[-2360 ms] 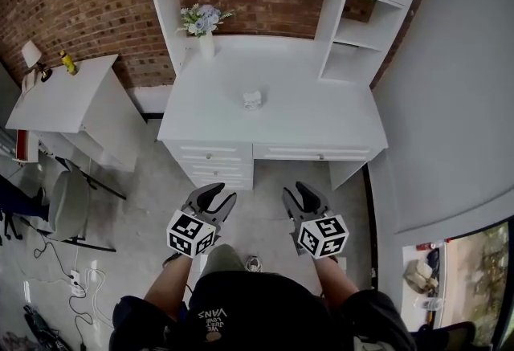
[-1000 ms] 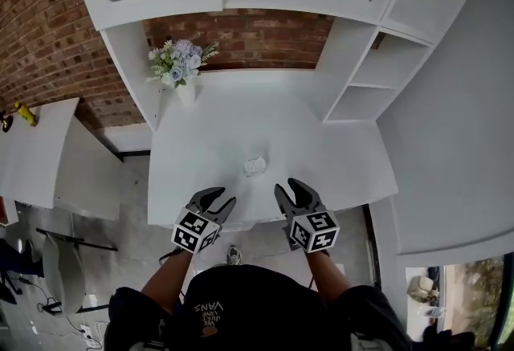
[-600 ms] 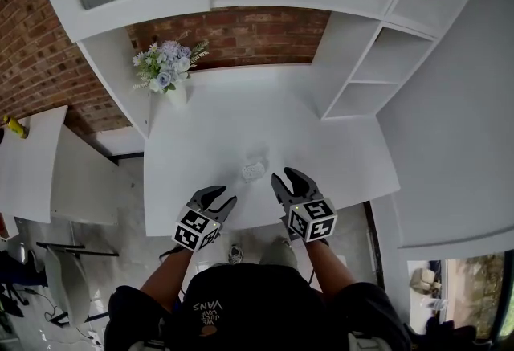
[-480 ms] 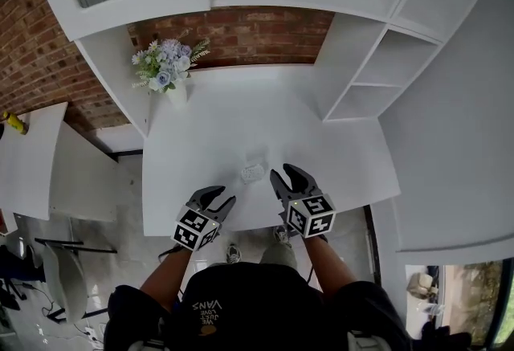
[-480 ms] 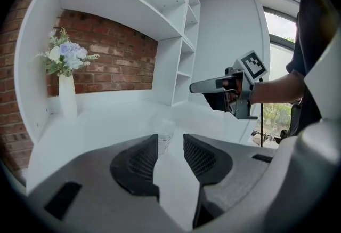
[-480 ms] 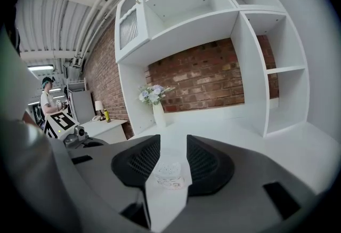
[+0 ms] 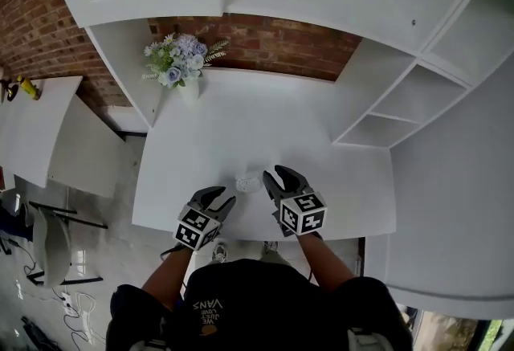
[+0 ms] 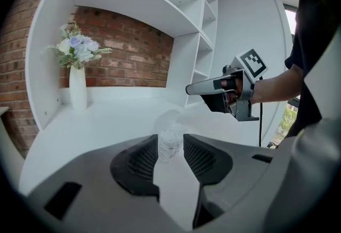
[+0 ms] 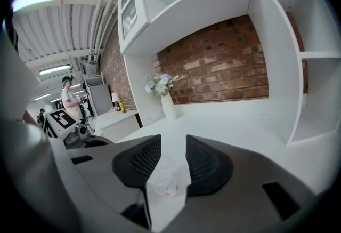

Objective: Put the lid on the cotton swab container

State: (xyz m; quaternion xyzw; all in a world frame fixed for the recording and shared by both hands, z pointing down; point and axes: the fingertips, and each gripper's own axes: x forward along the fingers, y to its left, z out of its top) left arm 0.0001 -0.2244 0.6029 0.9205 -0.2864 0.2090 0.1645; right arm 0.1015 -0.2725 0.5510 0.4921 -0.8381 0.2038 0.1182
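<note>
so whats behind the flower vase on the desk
A red brick wall runs behind the vase, with a white shelf panel at its side. The strip of wall directly behind the vase and flowers is covered.

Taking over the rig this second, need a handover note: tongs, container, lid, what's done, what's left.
Left tongs: open, empty; the cotton swab container shows ahead through their gap, not reached.
Right tongs: open, jaws have just been closing a little; the container sits low in their gap, pads not on it.
Container: on the white desk near its front edge, between the two tongs. Lid: can't tell it apart from the container here.
Done: nothing gripped.
Left: find lid, grip it, seat it.
</note>
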